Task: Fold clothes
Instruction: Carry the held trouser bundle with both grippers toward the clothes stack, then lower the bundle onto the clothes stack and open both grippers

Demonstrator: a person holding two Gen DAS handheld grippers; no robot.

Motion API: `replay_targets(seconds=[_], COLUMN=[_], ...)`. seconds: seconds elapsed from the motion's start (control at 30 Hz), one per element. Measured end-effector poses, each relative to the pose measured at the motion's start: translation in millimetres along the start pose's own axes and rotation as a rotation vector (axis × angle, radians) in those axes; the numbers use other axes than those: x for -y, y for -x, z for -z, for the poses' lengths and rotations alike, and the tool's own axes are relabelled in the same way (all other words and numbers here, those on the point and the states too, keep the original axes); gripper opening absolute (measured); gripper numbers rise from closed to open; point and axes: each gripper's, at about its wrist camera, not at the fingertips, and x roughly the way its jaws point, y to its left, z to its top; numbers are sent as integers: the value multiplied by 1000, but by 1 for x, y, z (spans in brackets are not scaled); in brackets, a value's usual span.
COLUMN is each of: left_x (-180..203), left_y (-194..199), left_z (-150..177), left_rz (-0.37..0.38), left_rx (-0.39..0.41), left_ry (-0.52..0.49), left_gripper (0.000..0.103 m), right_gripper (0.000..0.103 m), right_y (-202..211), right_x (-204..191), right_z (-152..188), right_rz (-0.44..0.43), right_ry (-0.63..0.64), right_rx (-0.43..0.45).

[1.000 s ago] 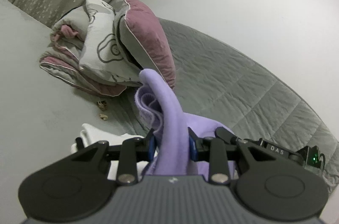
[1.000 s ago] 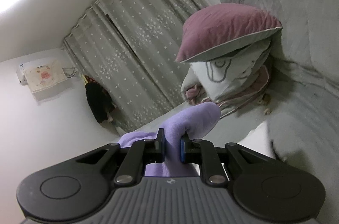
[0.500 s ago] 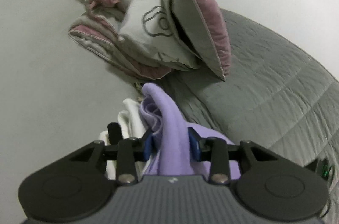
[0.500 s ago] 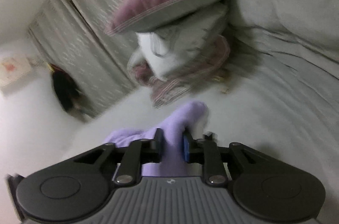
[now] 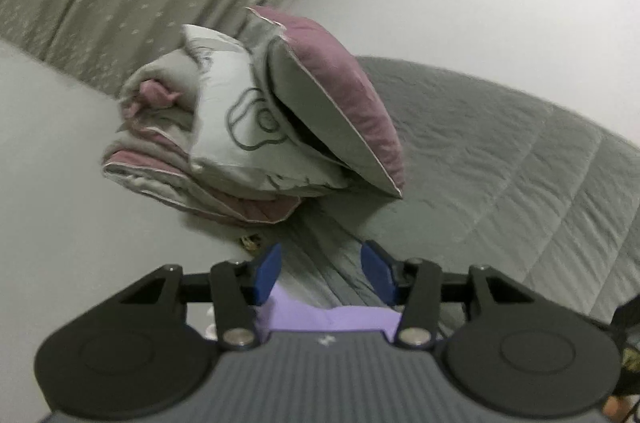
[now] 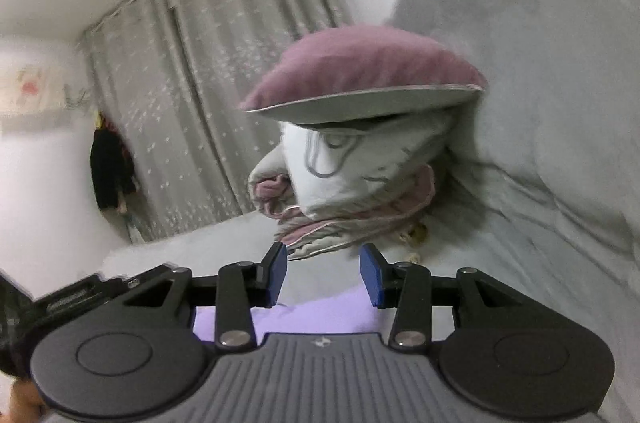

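Both grippers, left (image 5: pixel 320 273) and right (image 6: pixel 323 273), gape empty above a flat purple garment (image 6: pixel 320 315); grip matching corners for even folds.

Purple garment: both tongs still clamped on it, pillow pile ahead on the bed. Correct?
Not quite. Both tongs are open: the left tongs and right tongs have released the purple garment, which lies beneath them. Both wrist views show it. The pillow pile is ahead.
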Motion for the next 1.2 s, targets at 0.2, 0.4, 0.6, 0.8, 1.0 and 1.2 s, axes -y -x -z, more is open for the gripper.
replay_targets(seconds=[0.2, 0.4, 0.6, 0.8, 1.0, 1.2], left_x=[-1, -7, 10, 39, 77, 100], left_y=[-24, -18, -2, 20, 36, 47], left_z=[23, 43, 27, 3, -28, -45], left_rz=[-54, -88, -108, -123, -213, -377], left_rx=[-85, -120, -119, -164, -271, -431], left_ry=[-45, -101, -116, -150, -203, -193], left_gripper=[41, 44, 50, 70, 93, 103], right_gripper=[41, 35, 39, 50, 67, 83], right_y=[-28, -34, -10, 19, 47, 64], right_x=[-23, -8, -18, -38, -54, -66], right_z=[30, 63, 39, 9, -36, -55], right_rz=[88, 174, 168, 183, 255, 357], right_ry=[138, 198, 172, 184, 138, 77], right_rx=[-67, -108, -79, -102, -180, -358])
